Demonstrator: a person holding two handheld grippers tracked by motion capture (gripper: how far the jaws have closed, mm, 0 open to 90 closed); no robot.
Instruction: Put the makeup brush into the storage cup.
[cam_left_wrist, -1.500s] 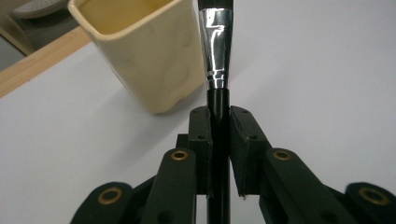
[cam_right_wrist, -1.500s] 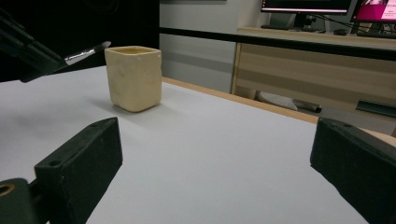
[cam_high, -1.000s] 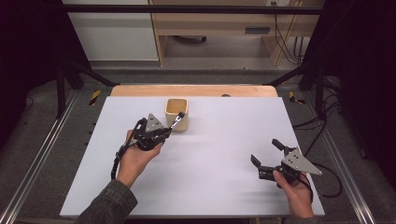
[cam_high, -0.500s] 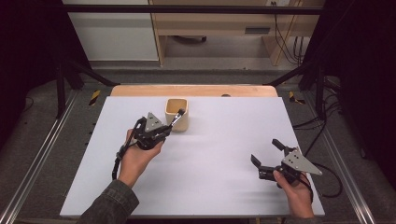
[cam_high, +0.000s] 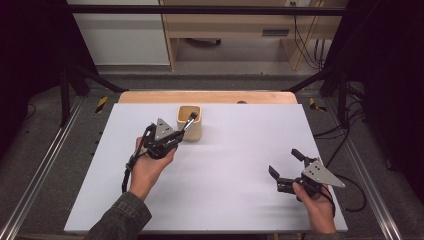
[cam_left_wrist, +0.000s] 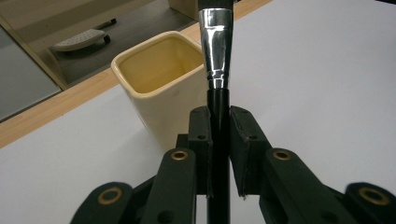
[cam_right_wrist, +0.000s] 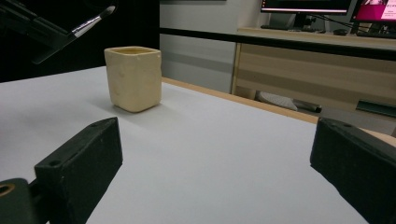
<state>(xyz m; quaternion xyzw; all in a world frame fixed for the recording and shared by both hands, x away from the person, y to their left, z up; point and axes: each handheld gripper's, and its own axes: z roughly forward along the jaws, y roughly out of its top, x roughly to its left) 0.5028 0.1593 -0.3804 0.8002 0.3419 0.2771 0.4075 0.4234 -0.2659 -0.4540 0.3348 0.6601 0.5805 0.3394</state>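
A cream square cup (cam_high: 190, 122) (cam_left_wrist: 161, 79) (cam_right_wrist: 133, 78) stands on the white table top (cam_high: 235, 150) near its far edge. My left gripper (cam_high: 175, 137) (cam_left_wrist: 219, 126) is shut on a brush (cam_high: 188, 122) (cam_left_wrist: 216, 56) with a black handle and a silver ferrule. The brush slants up over the cup's rim with its bristle end above the opening. In the right gripper view the brush (cam_right_wrist: 93, 21) hangs above and left of the cup. My right gripper (cam_high: 286, 163) (cam_right_wrist: 215, 172) rests low at the near right of the table, open with nothing between its fingers.
A wooden strip (cam_high: 210, 96) runs along the table's far edge. Metal frame rails (cam_high: 35, 170) flank the table on both sides. Beyond stand a wooden desk (cam_right_wrist: 317, 60) and monitors (cam_right_wrist: 308, 5).
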